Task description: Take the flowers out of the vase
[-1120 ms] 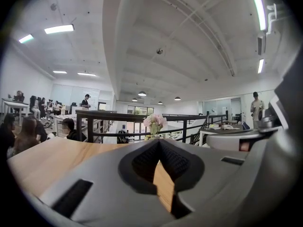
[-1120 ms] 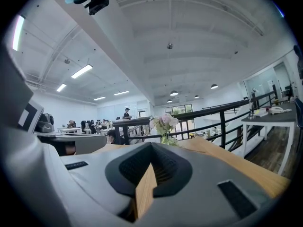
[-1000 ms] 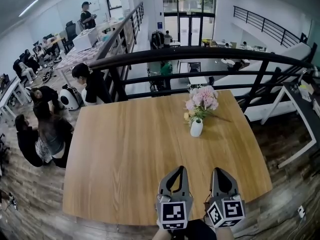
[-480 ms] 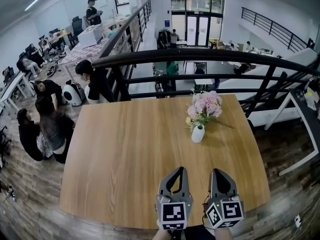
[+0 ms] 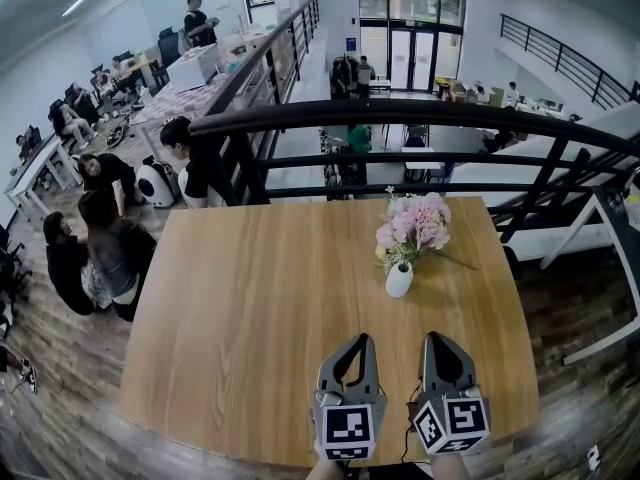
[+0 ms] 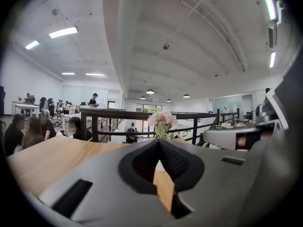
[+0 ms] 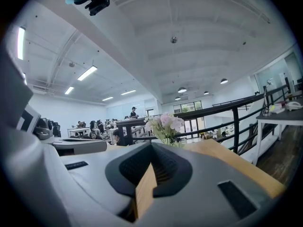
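Observation:
A small white vase (image 5: 399,280) stands upright on the far right part of the wooden table (image 5: 250,308), holding a bunch of pink flowers (image 5: 413,223) with green stems. My left gripper (image 5: 359,337) and right gripper (image 5: 438,336) hover side by side over the near edge, both pointing at the vase and well short of it. In the left gripper view the jaw tips meet with nothing held, and the flowers (image 6: 162,119) rise just beyond them. In the right gripper view the jaws are shut too, with the flowers (image 7: 164,123) straight ahead.
A black metal railing (image 5: 400,116) runs along the table's far edge, with a drop to a lower floor behind it. Several people (image 5: 110,238) sit and stand to the left of the table. A white desk (image 5: 620,238) stands at the right.
Both grippers have moved forward over the table toward the vase, which now sits nearer and lower in the head view. Their jaws stayed shut.

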A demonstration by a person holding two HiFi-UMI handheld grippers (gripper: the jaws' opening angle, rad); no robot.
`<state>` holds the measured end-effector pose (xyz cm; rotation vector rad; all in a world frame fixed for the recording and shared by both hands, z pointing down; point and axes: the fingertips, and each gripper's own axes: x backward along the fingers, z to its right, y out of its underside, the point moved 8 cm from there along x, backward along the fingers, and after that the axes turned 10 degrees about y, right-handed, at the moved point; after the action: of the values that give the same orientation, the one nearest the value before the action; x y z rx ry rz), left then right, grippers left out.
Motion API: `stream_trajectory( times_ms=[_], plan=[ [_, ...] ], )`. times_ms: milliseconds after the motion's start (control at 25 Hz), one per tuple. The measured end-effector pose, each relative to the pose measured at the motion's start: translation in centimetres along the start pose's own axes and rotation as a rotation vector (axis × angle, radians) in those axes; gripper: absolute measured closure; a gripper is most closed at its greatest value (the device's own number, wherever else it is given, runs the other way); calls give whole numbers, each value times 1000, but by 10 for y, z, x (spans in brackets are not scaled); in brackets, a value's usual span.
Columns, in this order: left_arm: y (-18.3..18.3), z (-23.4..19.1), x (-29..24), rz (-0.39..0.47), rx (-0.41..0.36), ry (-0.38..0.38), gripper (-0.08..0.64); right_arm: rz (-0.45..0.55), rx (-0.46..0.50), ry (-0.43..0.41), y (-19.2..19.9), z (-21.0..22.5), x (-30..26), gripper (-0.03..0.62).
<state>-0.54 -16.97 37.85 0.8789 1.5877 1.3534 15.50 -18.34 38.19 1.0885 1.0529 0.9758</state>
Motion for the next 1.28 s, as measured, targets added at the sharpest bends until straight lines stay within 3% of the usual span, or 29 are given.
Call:
stream_trajectory(
  times_ms=[1280],
  plan=[
    [12, -23, -64, -52, 21, -43, 532, -39, 2, -41, 7, 21, -79, 597]
  ],
)
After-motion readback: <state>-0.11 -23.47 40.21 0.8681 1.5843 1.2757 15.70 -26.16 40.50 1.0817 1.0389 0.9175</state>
